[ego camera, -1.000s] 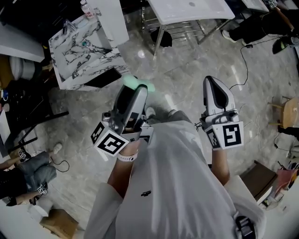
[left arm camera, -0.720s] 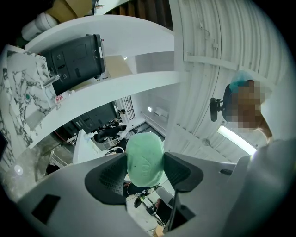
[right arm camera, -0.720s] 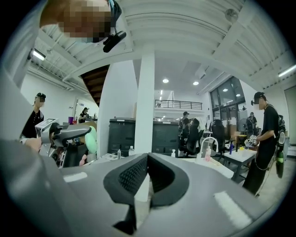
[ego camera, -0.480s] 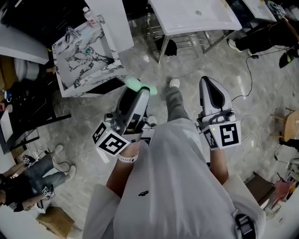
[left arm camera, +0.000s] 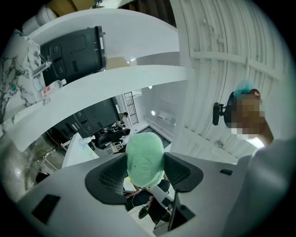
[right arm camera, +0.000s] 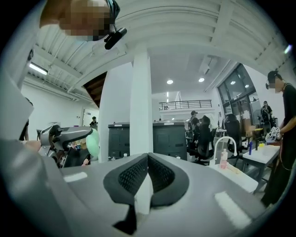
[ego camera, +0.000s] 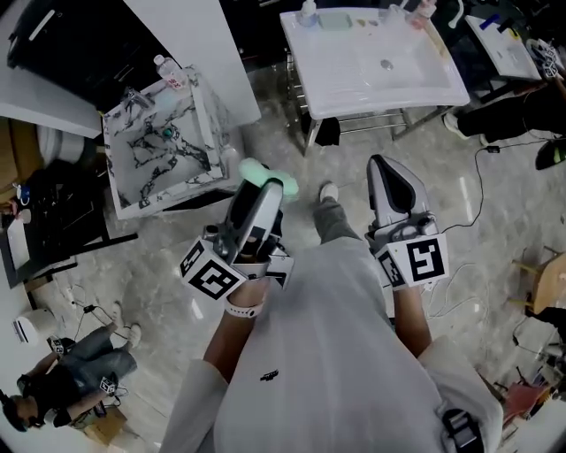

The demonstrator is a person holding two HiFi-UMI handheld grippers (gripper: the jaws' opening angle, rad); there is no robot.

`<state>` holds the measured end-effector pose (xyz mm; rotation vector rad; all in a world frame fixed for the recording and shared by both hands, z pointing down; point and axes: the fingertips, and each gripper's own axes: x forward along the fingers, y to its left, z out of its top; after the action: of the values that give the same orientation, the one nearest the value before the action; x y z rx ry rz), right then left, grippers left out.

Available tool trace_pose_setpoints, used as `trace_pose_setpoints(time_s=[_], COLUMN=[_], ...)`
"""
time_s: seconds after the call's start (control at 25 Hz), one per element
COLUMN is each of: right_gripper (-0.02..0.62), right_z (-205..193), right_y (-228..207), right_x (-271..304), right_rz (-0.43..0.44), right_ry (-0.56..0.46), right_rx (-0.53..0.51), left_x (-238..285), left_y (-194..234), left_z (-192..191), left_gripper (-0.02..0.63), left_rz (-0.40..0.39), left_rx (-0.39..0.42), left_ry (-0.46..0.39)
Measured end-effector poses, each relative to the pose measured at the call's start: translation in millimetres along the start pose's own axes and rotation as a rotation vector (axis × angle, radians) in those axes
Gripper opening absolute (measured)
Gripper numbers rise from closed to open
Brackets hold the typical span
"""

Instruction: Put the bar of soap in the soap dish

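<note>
Head view, nearest first: the bar of soap [ego camera: 255, 171] is held clamped between the jaws of the left gripper [ego camera: 263, 183], and the right gripper [ego camera: 386, 166] is pressed closed on nothing. Pickup is judged done, placement not yet. Farther off, on the white sink [ego camera: 416, 84], a small greenish item [ego camera: 336, 19] may be the soap dish, but this cannot be confirmed.

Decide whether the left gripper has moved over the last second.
Yes. The left gripper, shut on the green soap, has been carried forward past the marble basin unit, towards the white sink.
</note>
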<state>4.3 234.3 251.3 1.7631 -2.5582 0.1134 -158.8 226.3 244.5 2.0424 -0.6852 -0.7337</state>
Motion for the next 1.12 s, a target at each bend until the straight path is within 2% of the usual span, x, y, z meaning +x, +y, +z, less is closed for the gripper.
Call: trace_pose_setpoints(time_s=[0.4, 0.52, 0.72, 0.92, 1.12], right_gripper=[0.012, 0.012, 0.012, 0.012, 0.012], right_z=[46.6, 40.3, 28.3, 23.9, 26.4], right_y=[-117.9, -154.9, -185.5, -196.2, -213.2], right_x=[68.3, 84.4, 120.3, 136.6, 136.0], right_rz=[0.111, 0.134, 0.221, 0.232, 0.193], right_ry=[-0.054, -0.044, -0.027, -0.040, -0.065], right_rx=[-0.021, -0.023, -0.018, 0.022, 0.038], left_x=[140.1, 171.1, 193.1, 203.5, 226.2], left_y=[3.5, 10.5, 29.0, 36.5, 39.7], left_z=[5.2, -2.1, -4.1, -6.6, -16.0], left_gripper=[0.258, 0.258, 0.258, 0.258, 0.258], left_rz=[-0.019, -0.010, 0.066, 0.114, 0.100], left_rx=[0.020, 0.035, 0.056, 0.068, 0.059], left_ry=[-0.101, -0.140, -0.199, -0.179, -0.128])
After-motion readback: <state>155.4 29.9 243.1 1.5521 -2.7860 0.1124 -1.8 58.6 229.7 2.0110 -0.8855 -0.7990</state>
